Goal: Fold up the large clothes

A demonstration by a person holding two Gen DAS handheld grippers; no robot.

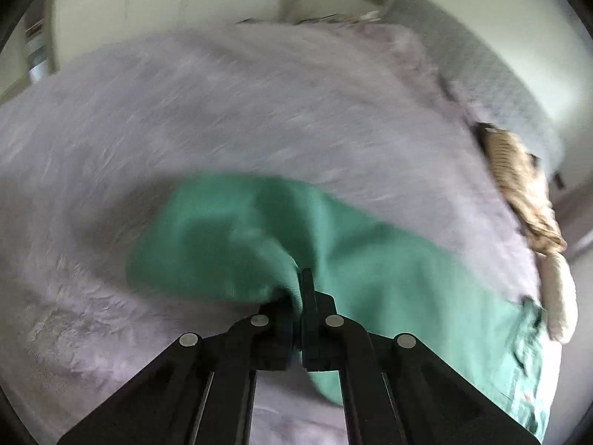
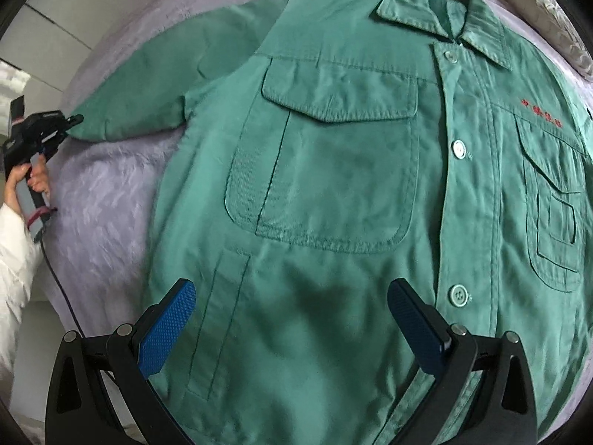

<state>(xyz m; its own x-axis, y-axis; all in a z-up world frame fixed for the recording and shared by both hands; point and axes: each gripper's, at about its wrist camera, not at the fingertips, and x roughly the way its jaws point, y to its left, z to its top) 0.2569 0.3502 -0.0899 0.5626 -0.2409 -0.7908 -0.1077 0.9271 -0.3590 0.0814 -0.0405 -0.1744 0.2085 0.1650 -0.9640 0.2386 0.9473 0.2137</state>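
Left gripper (image 1: 302,289) clamped tight on sleeve (image 1: 229,233) end; green cloth bunched between pads. Right gripper (image 2: 292,319) spread wide, holding nothing, poised above lower front of shirt (image 2: 333,193). Shirt spread face up, buttoned, on lilac blanket (image 2: 111,193). Judged step: fold sleeve across chest. Carry cuff low and flat, crease along shoulder seam, pin body with free gripper against drag. Red embroidered characters (image 2: 543,113) above one chest pocket, too blurred to read. No other label seen.

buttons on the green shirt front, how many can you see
3 buttons on the shirt: one at the collar, one mid-chest, one lower. More may sit below, out of view.
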